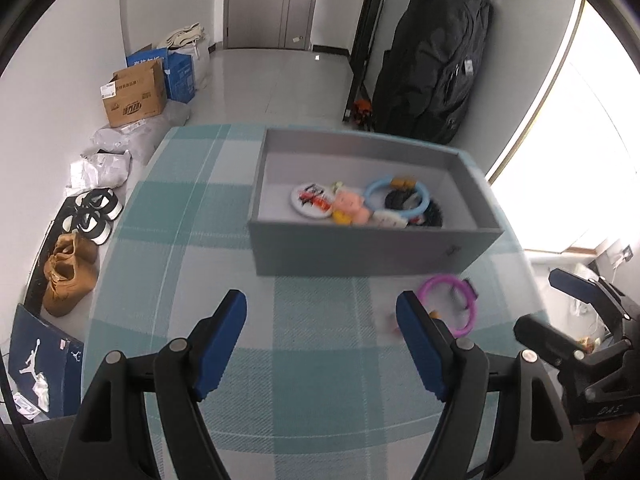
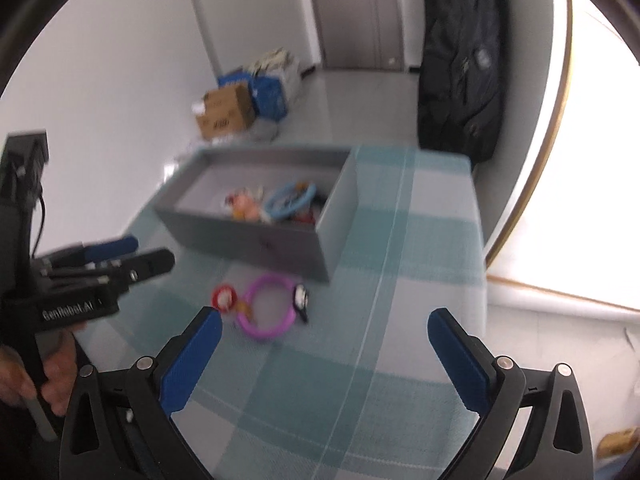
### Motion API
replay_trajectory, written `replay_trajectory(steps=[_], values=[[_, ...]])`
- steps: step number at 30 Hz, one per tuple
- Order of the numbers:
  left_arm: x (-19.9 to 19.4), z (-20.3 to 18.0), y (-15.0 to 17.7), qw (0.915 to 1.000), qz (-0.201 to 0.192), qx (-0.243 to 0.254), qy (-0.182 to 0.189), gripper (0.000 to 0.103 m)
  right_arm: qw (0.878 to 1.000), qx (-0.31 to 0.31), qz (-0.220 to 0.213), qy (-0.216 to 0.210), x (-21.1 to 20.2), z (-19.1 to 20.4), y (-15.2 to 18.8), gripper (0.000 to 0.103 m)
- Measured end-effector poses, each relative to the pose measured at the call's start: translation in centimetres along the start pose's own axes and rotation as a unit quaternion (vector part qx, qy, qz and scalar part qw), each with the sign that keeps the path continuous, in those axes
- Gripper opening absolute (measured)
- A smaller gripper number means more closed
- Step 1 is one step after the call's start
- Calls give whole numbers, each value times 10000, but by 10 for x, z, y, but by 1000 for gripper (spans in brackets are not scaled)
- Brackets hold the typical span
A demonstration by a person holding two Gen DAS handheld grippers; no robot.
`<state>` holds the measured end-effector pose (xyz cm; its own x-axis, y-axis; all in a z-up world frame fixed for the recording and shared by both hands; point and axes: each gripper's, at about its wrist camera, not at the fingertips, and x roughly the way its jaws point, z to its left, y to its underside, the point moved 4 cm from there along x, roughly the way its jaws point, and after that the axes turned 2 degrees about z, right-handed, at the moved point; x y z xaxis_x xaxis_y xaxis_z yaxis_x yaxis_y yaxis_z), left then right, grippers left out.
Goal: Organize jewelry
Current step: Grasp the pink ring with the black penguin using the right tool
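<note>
Patience pays here: with both the left gripper point(image 1: 320, 344) and right gripper point(image 2: 326, 354) spread wide and empty, you lower the right one squarely over the purple bracelet point(image 2: 266, 307), which lies, somewhat blurred, on the tabletop point(image 2: 400, 360) just before the grey box point(image 2: 256, 240).

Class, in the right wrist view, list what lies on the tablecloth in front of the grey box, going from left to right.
Red ring → purple ring → black-and-white charm.
</note>
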<state>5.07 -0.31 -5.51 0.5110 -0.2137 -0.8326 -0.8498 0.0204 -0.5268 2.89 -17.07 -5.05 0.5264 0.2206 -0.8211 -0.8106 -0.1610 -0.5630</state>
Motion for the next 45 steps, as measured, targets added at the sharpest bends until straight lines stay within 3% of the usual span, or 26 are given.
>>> replay_trajectory(steps=[10,11,14,26,31,45], values=[[6,7,4,9995,290,-109,94,74,9991,-213,353,-46,28,17,8,102],[6,9,4,9994,299,-133,95,74,9990,-213,389,4,31,17,7,100],[7,14,5,9993,308,-206,94,74,9979,-290,565,128,41,18,7,81],[15,26,4,9964,503,-570,376,74,9947,-714,686,268,53,39,7,68],[13,24,1,9974,454,-458,322,74,9944,-782,660,248,53,45,4,51],[15,18,3,9982,434,-283,291,74,9982,-301,513,-51,36,27,-2,50]])
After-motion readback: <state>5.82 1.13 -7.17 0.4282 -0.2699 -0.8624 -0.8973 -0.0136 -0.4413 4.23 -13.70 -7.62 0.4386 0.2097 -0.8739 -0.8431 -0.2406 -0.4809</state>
